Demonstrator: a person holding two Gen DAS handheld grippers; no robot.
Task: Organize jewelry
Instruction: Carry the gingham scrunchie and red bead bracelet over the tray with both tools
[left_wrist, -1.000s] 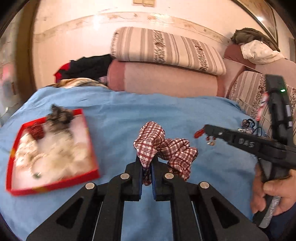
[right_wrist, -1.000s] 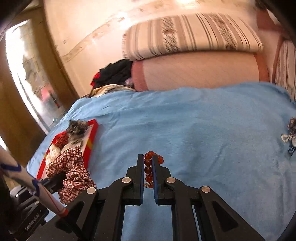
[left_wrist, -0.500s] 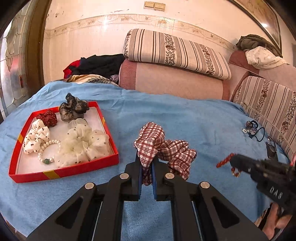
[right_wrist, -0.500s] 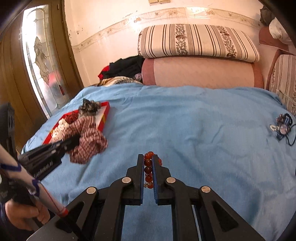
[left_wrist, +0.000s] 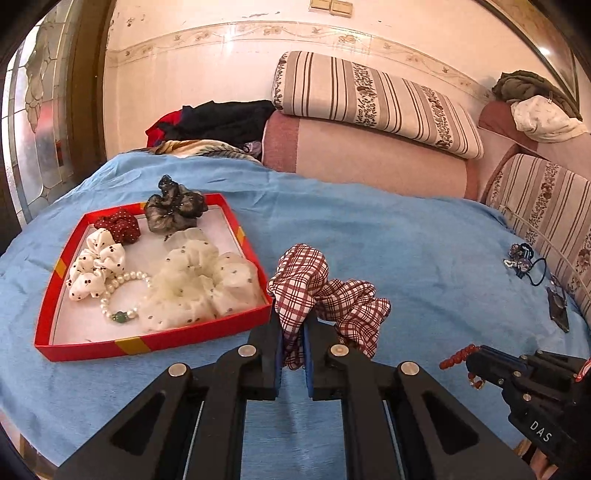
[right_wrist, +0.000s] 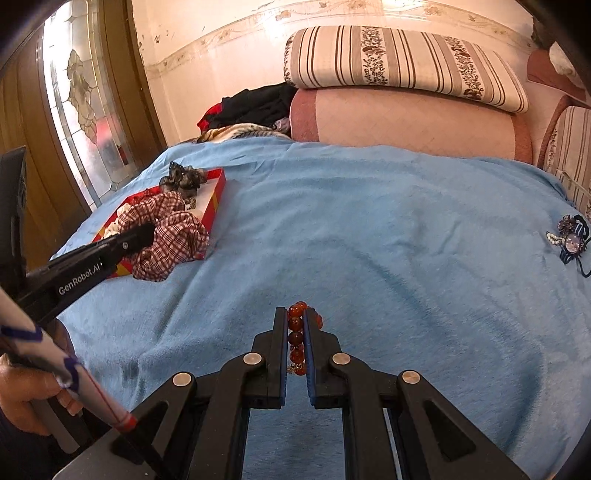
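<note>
Grip unchanged on both sides, position not. Nearest, clamped between the closed jaws of the right gripper: a bracelet of round orange-red beads, carried clear above the blue terry cloth. From the left wrist, sits low at the near right now, having dropped back from mid-scene a second ago.

Next out, pinched upright in the left gripper: a red-and-white plaid fabric scrunchie, loose half drooping right. Has swung left with the gripper and hangs just beside the near right corner of the shallow red cardboard tray, not yet over it. Already inside the tray: white dotted scrunchies, a dark red scrunchie, a grey-black scrunchie at the far edge, a pearl bracelet.

Points, most likely, to the plaid scrunchie going in first, by a short carry left and forward, with the beads waiting behind. Far right, on the cloth: a tangle of dark blue hair ties and charms, yet to be collected.
</note>
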